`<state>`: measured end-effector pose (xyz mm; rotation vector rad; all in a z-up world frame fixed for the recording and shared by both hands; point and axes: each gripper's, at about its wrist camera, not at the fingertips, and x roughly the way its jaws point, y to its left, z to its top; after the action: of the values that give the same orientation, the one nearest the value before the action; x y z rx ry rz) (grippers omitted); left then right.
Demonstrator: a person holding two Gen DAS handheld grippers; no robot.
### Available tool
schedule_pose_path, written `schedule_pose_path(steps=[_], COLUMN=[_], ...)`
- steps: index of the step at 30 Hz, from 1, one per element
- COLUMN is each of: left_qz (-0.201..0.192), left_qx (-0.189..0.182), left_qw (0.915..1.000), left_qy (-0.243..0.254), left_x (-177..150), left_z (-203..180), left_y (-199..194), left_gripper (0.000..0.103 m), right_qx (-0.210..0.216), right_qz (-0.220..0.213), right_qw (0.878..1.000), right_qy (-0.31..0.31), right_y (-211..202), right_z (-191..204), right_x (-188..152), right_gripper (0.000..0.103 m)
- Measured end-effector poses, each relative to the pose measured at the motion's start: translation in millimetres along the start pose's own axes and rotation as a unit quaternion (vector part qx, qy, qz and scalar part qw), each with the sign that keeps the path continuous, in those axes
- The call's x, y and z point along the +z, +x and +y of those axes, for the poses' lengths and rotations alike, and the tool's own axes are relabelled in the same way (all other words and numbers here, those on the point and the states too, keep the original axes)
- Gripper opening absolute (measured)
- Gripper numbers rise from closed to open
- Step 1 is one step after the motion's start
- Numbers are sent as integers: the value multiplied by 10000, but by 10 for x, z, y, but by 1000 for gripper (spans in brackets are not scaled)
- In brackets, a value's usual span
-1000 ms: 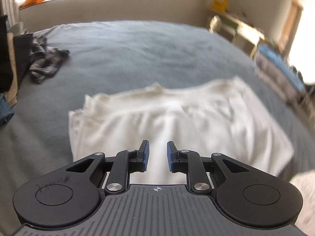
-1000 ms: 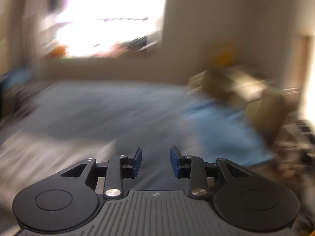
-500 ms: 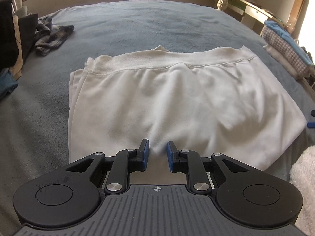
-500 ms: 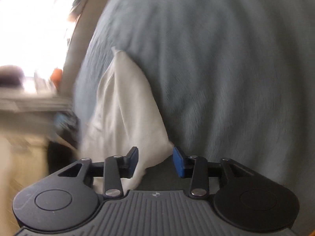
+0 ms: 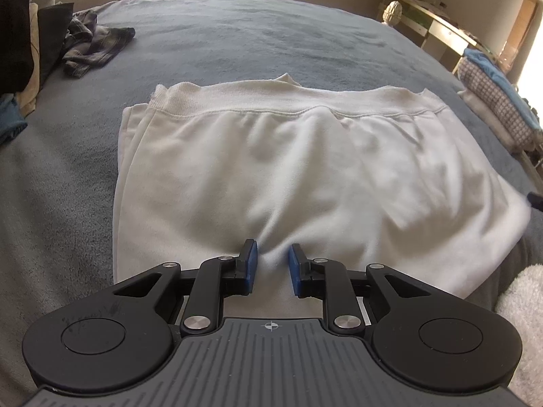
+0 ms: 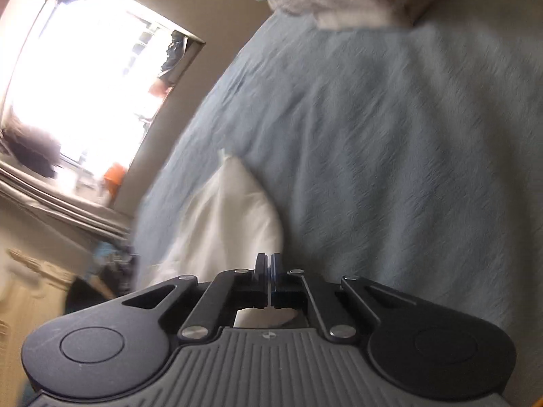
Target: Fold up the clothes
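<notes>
A cream-white garment (image 5: pixel 271 169) lies folded on the grey-blue bed cover (image 5: pixel 237 34), its ribbed band on the far side. My left gripper (image 5: pixel 272 264) is at the garment's near edge. Its blue pads stand a little apart, with a thick pucker of cloth pinched between them and creases running out from the grip. In the right wrist view, rolled to one side, my right gripper (image 6: pixel 268 264) has its pads together at the edge of the white garment (image 6: pixel 224 224). Cloth shows just behind the pads. A dark tip of that gripper (image 5: pixel 536 200) shows at the garment's blurred right corner.
Crumpled plaid clothing (image 5: pixel 91 47) and dark items (image 5: pixel 20 34) lie at the bed's far left. Folded blue and checked laundry (image 5: pixel 492 95) is stacked at the right by a shelf (image 5: pixel 434 23). A fluffy white towel (image 5: pixel 522 305) sits near right. A bright window (image 6: pixel 68 84) lies beyond the bed.
The right gripper dropped from facing the room to the bed, rolled over, and its jaws went from open around the garment's corner to shut. The left gripper sank slightly toward the garment.
</notes>
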<state>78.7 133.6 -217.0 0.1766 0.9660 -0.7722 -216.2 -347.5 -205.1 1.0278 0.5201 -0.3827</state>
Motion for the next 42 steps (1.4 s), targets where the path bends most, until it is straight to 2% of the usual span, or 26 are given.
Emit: schedule_pose_path(steps=[2, 4, 5, 7, 8, 10, 11, 12, 16, 18, 19, 21, 22, 25, 27, 29, 31, 33, 35, 37, 39, 42], left_qz=[11, 20, 16, 8, 4, 14, 22, 29, 20, 5, 0, -10, -12, -1, 13, 31, 45, 36, 20, 9, 3, -11], left_qx=[-5, -8, -6, -4, -3, 15, 26, 35, 49, 49, 50, 53, 52, 34, 27, 24, 18, -4, -14, -17, -17, -24], left_qw=[10000, 10000, 10000, 10000, 10000, 10000, 10000, 10000, 10000, 10000, 10000, 10000, 10000, 10000, 10000, 10000, 10000, 10000, 10000, 10000, 10000, 10000], left_qy=[12, 33, 36, 41, 43, 32, 26, 25, 7, -6, -13, -26, -33, -54, -43, -20, 4, 22, 29, 40, 64, 95], left_x=[6, 16, 16, 15, 14, 19, 23, 26, 20, 12, 10, 6, 6, 14, 20, 26, 31, 27, 22, 19, 17, 13], left_z=[5, 6, 6, 6, 5, 2, -1, -4, -10, -9, -8, -6, -4, 6, 7, 6, 7, 20, 26, 26, 23, 22], left_y=[6, 8, 7, 7, 6, 15, 19, 18, 12, 10, 9, 7, 6, 4, 9, 16, 22, 19, 20, 20, 20, 16], left_gripper=[21, 21, 21, 21, 21, 21, 21, 21, 21, 21, 21, 21, 21, 21, 21, 21, 21, 21, 21, 21, 21, 21], right_qx=[-498, -593, -445, -178, -5, 348, 526, 683, 904, 910, 764, 355, 362, 932, 882, 482, 420, 364, 287, 180, 295, 503], right_qz=[175, 230, 138, -108, 27, 452, 736, 990, 1407, 1467, 1429, 1138, 940, 317, 248, 509, 508, 495, -105, -377, -388, -58], right_qw=[9985, 9967, 9958, 9965, 9961, 9911, 9853, 9795, 9688, 9682, 9718, 9853, 9906, 9951, 9946, 9970, 9968, 9900, 9868, 9891, 9938, 9987], right_qy=[106, 514, 789, 810, 888, 1206, 1446, 1617, 1831, 1812, 1711, 1226, 929, -14, -484, -333, 464, 1274, 1590, 1409, 1003, -85], right_y=[106, 118, 72, -60, -80, -61, -21, 38, 262, 389, 436, 427, 386, 123, 75, 223, 279, 332, 154, 4, -61, -35], right_z=[-148, -313, -364, -329, -322, -344, -374, -388, -353, -313, -295, -153, -69, 234, 351, 183, -95, -376, -449, -403, -252, 121], right_x=[-1, 9, 24, 54, 69, 75, 65, 33, -84, -109, -109, -119, -85, -36, -16, -13, -19, -24, 3, 59, 139, 251], right_gripper=[0, 0, 0, 1, 4, 27, 45, 48, 48, 46, 42, 9, 9, 7, 8, 8, 7, 8, 12, 13, 13, 13])
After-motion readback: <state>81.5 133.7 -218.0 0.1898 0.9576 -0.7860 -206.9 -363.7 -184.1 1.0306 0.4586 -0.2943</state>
